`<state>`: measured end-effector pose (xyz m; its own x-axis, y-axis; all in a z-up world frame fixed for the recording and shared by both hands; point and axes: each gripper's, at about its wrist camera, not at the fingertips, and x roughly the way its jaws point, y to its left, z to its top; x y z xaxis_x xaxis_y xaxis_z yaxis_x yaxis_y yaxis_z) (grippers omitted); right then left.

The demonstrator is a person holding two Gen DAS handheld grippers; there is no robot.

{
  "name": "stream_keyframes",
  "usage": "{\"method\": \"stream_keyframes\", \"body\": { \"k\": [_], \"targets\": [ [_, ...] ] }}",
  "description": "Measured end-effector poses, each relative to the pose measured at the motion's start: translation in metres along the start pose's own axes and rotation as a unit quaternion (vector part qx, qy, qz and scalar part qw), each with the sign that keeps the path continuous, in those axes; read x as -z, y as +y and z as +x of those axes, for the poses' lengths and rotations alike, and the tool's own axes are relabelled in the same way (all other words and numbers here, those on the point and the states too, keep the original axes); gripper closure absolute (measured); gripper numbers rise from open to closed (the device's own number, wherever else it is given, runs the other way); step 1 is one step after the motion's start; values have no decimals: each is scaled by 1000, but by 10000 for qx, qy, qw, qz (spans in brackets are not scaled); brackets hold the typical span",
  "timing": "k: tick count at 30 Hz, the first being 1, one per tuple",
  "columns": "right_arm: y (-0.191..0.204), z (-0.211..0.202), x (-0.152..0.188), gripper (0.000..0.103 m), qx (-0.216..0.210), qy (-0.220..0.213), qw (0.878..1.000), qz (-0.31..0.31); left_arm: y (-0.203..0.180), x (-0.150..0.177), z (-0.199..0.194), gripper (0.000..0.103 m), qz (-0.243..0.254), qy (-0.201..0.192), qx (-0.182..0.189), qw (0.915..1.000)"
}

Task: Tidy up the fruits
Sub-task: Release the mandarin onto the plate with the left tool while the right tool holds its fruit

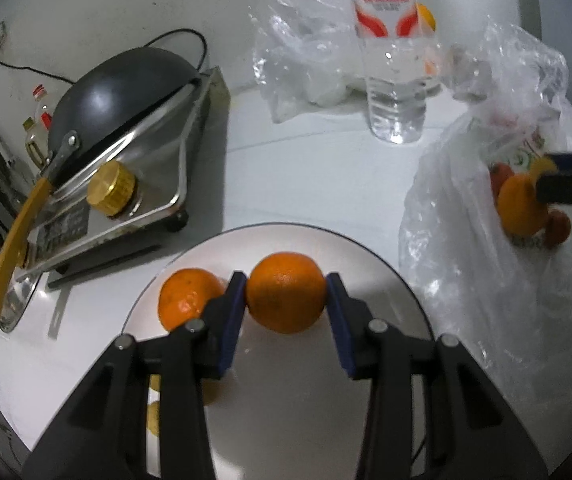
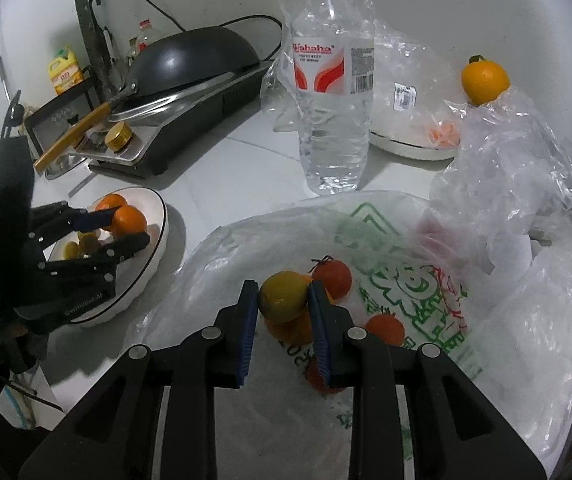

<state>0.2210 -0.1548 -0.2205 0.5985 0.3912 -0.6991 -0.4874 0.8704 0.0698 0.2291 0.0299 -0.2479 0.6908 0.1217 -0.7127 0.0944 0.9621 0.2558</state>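
Left claw point(image 1: 286, 300) of mine bracketed an orange point(image 1: 285, 298) at lower centre, over the white plate point(image 1: 385, 276), jaws closed to its sides; another orange point(image 1: 184, 298) lay just left. My right claw point(image 2: 282, 300) pinched a yellowish fruit point(image 2: 282, 295) in the plastic bag point(image 2: 425, 280). I judged gentle release best, lest it roll.

oranges point(image 1: 285, 298) on plate point(image 1: 365, 248), stove point(image 1: 126, 184) left, bottle point(image 1: 395, 80) behind, bag point(image 1: 485, 240) right
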Motion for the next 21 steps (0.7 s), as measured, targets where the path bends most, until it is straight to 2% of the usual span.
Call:
{"method": "stream_keyframes", "body": {
  "k": [3,11,14,21],
  "targets": [
    [-2,-2,-1,76,-7,-65,10000,21,0,-1,0,62,16,7,-175,9998],
    [0,-9,-2,76,7,-139,9999,-31,-5,-2,0,61,115,-20,-269,9996],
    [2,-14,-2,76,53,-170,9998,-49,-5,-2,-5,53,71,-115,-154,9998],
    [17,-26,-4,76,126,-222,9996,-116,6,-3,-31,50,-189,-515,52,9985]
  ]
}}
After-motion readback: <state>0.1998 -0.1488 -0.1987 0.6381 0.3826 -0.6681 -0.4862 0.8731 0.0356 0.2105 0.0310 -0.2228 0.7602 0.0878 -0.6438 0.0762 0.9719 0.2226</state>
